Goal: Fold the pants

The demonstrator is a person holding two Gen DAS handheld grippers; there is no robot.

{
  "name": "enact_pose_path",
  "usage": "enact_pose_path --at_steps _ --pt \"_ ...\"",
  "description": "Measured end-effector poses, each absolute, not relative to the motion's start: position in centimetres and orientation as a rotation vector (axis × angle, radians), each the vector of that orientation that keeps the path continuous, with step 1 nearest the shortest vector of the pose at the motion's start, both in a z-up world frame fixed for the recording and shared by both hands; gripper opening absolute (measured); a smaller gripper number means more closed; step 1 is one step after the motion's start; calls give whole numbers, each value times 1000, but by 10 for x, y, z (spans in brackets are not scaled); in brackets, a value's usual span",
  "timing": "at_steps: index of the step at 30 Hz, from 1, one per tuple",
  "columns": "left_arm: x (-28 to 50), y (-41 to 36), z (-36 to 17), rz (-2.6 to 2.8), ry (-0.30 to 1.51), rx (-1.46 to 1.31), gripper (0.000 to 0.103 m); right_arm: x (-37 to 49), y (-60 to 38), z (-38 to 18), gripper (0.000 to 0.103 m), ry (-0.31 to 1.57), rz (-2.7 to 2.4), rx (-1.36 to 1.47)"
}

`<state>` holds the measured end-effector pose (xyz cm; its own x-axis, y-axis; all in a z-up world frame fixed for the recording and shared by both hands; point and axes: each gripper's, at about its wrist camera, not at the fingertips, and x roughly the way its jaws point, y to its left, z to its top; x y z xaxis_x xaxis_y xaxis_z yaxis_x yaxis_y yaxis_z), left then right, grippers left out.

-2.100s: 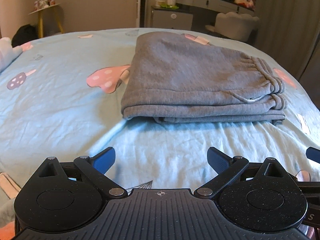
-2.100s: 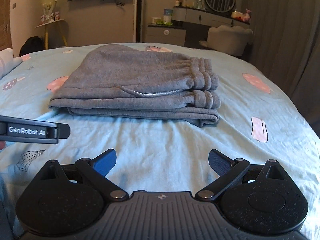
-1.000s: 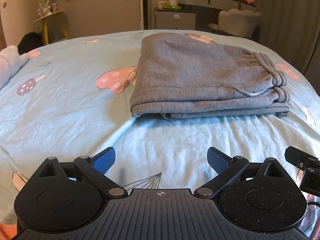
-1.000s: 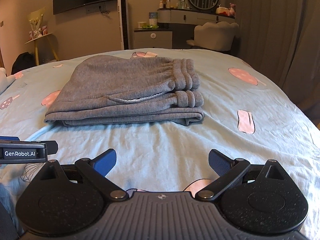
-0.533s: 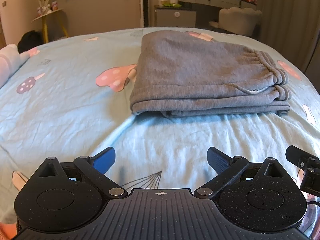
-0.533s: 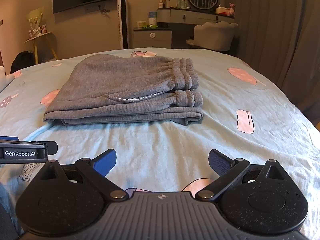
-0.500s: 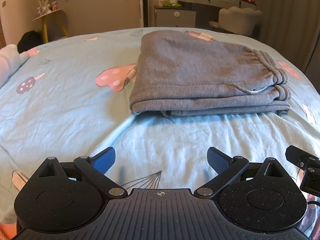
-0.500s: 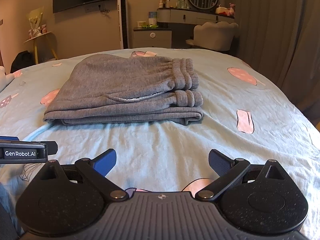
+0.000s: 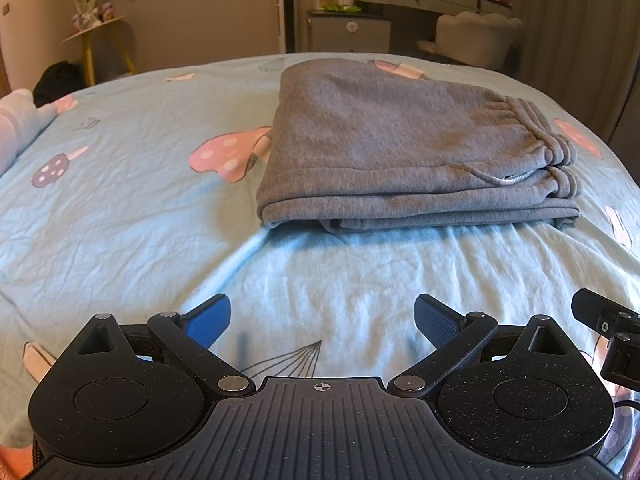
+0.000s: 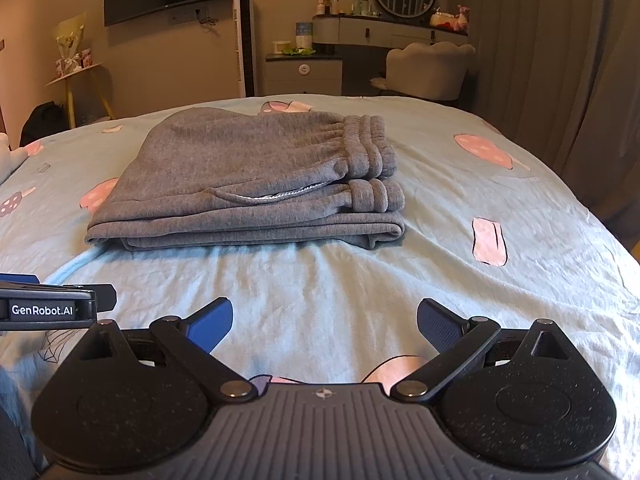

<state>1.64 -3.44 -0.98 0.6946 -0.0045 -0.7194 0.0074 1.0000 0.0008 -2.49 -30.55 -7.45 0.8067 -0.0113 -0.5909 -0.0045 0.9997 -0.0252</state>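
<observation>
Grey sweatpants lie folded in a neat stack on the light blue bedsheet, waistband to the right. They also show in the right wrist view. My left gripper is open and empty, held back from the stack's near edge. My right gripper is open and empty, also short of the stack. The right gripper's body shows at the right edge of the left wrist view; the left gripper's body shows at the left edge of the right wrist view.
The sheet has pink mushroom and ice-lolly prints. A pillow lies at the far left. Beyond the bed stand a dresser with a round mirror, a pale chair, a yellow side table and curtains.
Both grippers have drawn back and risen slightly from the folded pants over the last two seconds. In the last half second almost nothing has moved. Both stayed open.
</observation>
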Motion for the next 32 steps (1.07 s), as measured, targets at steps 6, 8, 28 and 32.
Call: enact_pose_path --at_steps 6,8,28,32 --pt "17 -35 -10 -8 808 3 101 -25 -305 -74 99 628 -2 -31" --pt "17 -35 -11 -9 810 2 101 -25 -305 -74 99 628 -1 -30" --pt "16 -32 -10 -7 791 -13 101 -26 -305 -73 99 629 1 -39" --pt "17 -32 -10 -8 798 -10 101 -25 -306 -73 99 634 -1 -38"
